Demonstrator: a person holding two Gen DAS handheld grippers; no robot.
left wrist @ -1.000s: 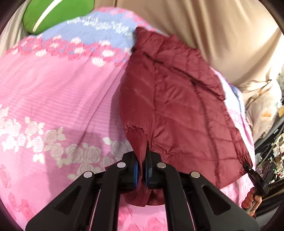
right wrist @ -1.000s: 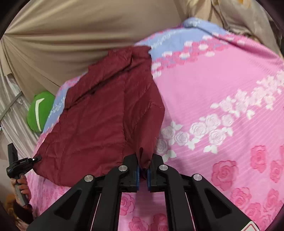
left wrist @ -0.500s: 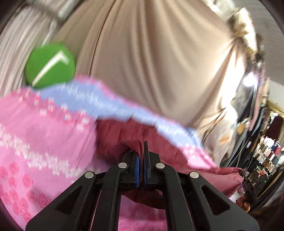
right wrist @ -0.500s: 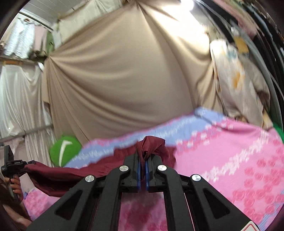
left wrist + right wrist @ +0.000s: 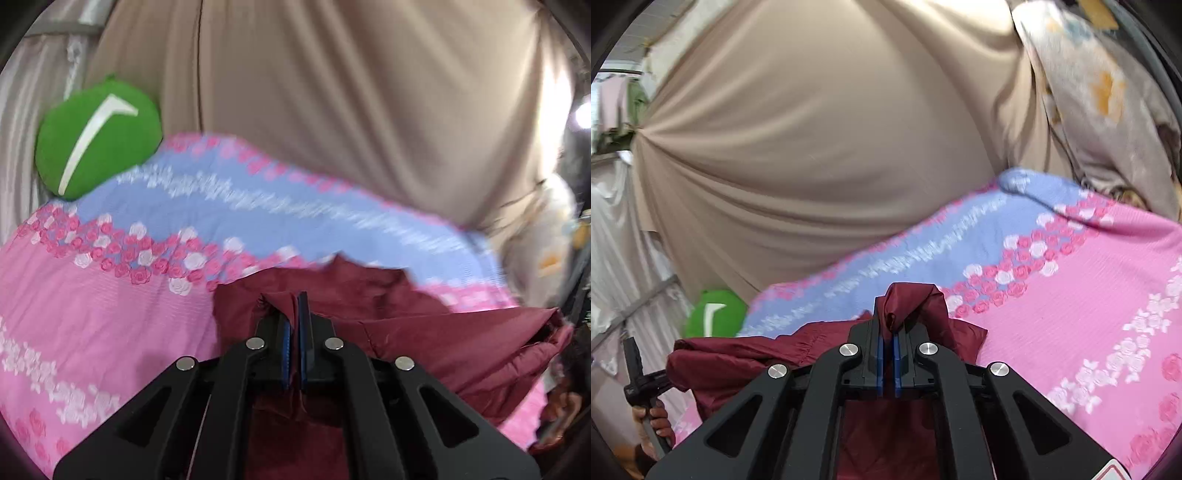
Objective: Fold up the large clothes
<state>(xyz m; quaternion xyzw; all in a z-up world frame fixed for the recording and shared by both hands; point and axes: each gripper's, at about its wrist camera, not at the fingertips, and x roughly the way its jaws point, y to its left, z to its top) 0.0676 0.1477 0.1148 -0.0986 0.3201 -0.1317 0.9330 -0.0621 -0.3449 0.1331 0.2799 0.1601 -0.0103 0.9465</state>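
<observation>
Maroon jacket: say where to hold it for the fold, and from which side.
Grip the maroon jacket along its near edge, coming from the near side of the bed. The left gripper and right gripper are already shut on bunched corners there; the far part lies on the bed.

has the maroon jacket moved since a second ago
Yes. The maroon jacket has come up off the pink bedsheet, its near edge lifted toward the beige curtain.

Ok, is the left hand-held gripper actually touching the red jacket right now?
Touching. In the left wrist view, the left hand-held gripper is shut on a fold of the red jacket, with cloth pinched between its blue pads and bunched above them.
</observation>
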